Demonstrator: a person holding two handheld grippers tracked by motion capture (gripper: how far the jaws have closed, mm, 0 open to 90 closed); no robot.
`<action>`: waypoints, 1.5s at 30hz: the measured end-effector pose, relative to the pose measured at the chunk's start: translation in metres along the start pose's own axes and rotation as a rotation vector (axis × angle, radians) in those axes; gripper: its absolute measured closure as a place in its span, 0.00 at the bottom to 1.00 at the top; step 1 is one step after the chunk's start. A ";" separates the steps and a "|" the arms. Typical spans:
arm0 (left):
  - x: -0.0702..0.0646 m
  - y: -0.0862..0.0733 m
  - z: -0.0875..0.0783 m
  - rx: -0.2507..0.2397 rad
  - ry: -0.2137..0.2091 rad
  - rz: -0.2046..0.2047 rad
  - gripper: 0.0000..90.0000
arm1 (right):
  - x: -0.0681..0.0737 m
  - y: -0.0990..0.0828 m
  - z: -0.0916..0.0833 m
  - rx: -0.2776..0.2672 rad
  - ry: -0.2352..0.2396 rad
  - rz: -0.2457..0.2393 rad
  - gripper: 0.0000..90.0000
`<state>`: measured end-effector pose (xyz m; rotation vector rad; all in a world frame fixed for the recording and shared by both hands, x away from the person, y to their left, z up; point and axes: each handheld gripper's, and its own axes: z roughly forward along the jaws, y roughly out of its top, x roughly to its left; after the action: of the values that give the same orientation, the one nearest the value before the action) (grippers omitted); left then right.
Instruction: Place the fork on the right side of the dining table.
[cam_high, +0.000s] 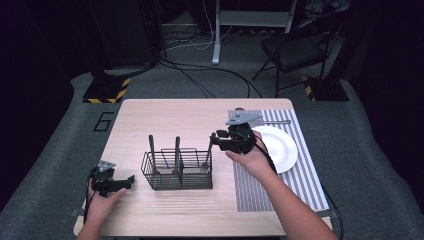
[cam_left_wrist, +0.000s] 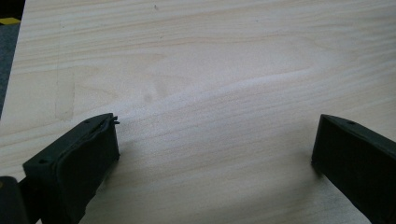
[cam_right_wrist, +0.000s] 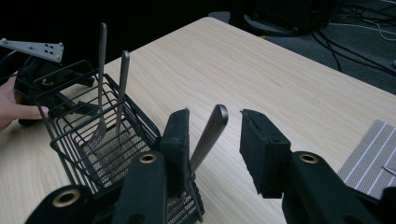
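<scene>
Stood at an early stage, by appearance: right claw (cam_right_wrist: 210, 140) spread around the handle (cam_right_wrist: 209, 133) of a utensil upright in the wire caddy (cam_high: 177, 170), one pad touching, the other apart, so not yet gripped. Two more utensils (cam_right_wrist: 112, 84) waited in the caddy. Nothing lay on the plate (cam_high: 280, 147). Left claw (cam_left_wrist: 210, 149) rested released on the worktop (cam_left_wrist: 210, 60).

Recording studio, floor cables (cam_high: 200, 80), hazard-taped stands (cam_high: 106, 92)
</scene>
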<state>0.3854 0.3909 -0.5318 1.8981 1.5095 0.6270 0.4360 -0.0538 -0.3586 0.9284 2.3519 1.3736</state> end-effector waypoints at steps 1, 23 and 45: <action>0.000 0.000 0.000 0.000 0.000 0.000 0.00 | 0.001 0.001 0.001 0.001 0.003 0.002 0.71; 0.000 0.000 0.001 -0.005 -0.002 0.002 0.00 | 0.001 0.008 0.009 0.014 0.040 0.011 0.91; 0.000 0.000 0.001 -0.006 -0.002 0.003 0.00 | 0.035 0.021 0.001 0.010 0.100 -0.096 0.97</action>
<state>0.3856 0.3906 -0.5322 1.8967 1.5021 0.6305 0.4179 -0.0235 -0.3383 0.7555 2.4441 1.4018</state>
